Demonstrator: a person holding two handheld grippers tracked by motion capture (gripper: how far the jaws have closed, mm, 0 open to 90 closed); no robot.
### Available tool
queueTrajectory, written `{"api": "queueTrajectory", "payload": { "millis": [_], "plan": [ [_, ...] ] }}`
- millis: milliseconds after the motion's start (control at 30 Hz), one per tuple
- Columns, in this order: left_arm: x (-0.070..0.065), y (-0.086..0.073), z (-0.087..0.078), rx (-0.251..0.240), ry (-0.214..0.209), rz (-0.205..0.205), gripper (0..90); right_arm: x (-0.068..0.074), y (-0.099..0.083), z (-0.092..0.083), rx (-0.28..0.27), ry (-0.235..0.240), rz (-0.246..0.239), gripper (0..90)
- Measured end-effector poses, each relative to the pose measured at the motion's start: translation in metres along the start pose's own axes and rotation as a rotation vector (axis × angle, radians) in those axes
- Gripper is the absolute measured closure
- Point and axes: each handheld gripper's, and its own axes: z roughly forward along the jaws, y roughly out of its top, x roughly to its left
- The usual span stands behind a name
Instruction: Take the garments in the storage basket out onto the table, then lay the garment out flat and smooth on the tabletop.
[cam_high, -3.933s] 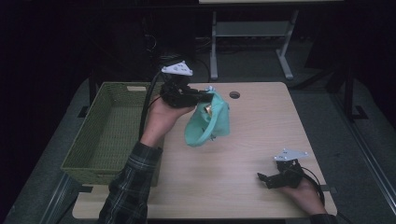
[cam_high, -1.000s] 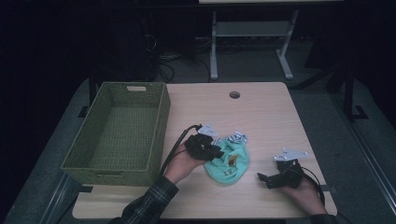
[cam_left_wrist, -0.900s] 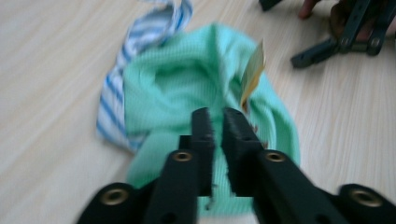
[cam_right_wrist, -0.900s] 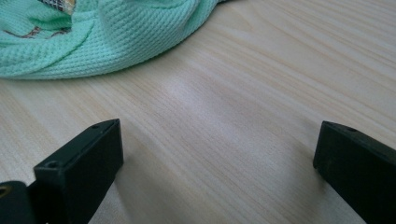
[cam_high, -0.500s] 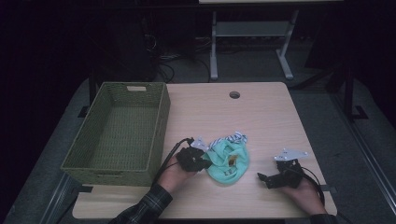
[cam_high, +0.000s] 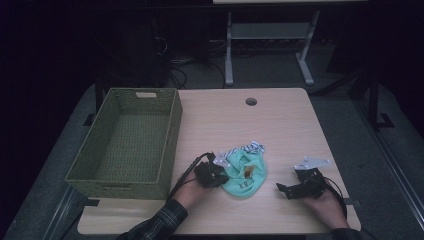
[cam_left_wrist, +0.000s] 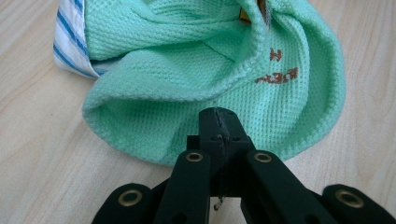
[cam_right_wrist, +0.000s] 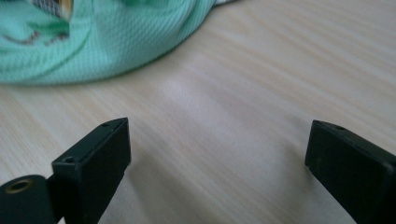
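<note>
The green garment (cam_high: 243, 174) is lying crumpled on the wooden table (cam_high: 280, 125) near its front edge, a striped blue-and-white piece (cam_high: 243, 148) poking out behind it. The left gripper (cam_high: 218, 176) is resting at the garment's left edge, its jaws pressed together at the hem; whether any cloth is pinched between them is hard to tell. The right gripper (cam_high: 283, 189) is sitting well apart to the right, its jaws standing wide over bare wood after just closing a little. Open tabletop is stretching behind the garment toward a cable hole (cam_high: 251, 101). A woven basket (cam_high: 170, 135) is standing along the left side. The room around is lying dark, with a shelf frame (cam_high: 265, 35) barely showing.
</note>
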Motion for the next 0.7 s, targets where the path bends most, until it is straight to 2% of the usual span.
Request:
{"api": "queueTrajectory", "payload": {
  "millis": [33, 67, 100, 133, 200, 300, 567, 700],
  "plan": [
    [0.0, 0.0, 0.0, 0.0, 0.0, 0.0, 89.5, 0.0, 0.0, 0.0, 0.0, 0.0, 0.0, 8.0],
    [0.001, 0.0, 0.0, 0.002, -0.007, -0.003, 89.6, -0.003, 0.005, -0.005, -0.024, 0.006, 0.004, 13.8],
    [0.002, 0.0, 0.0, 0.002, -0.011, -0.006, 89.5, -0.004, 0.006, -0.006, -0.035, 0.011, 0.011, 14.1],
    [0.002, 0.0, 0.0, 0.003, -0.014, -0.007, 89.5, -0.005, 0.008, -0.007, -0.039, 0.017, 0.012, 15.4],
    [0.002, 0.0, 0.0, 0.002, -0.015, -0.011, 89.6, -0.008, 0.012, -0.009, -0.047, 0.031, 0.014, 23.7],
    [0.002, 0.0, 0.0, -0.001, -0.014, -0.018, 89.6, -0.011, 0.019, -0.011, -0.06, 0.054, 0.021, 29.3],
    [0.003, 0.0, 0.0, 0.0, -0.019, -0.025, 89.5, -0.018, 0.04, -0.01, -0.079, 0.092, -0.005, 47.5],
    [0.003, 0.0, 0.0, 0.006, -0.022, -0.022, 89.5, -0.02, 0.051, -0.004, -0.083, 0.108, -0.036, 54.7]
  ]
}}
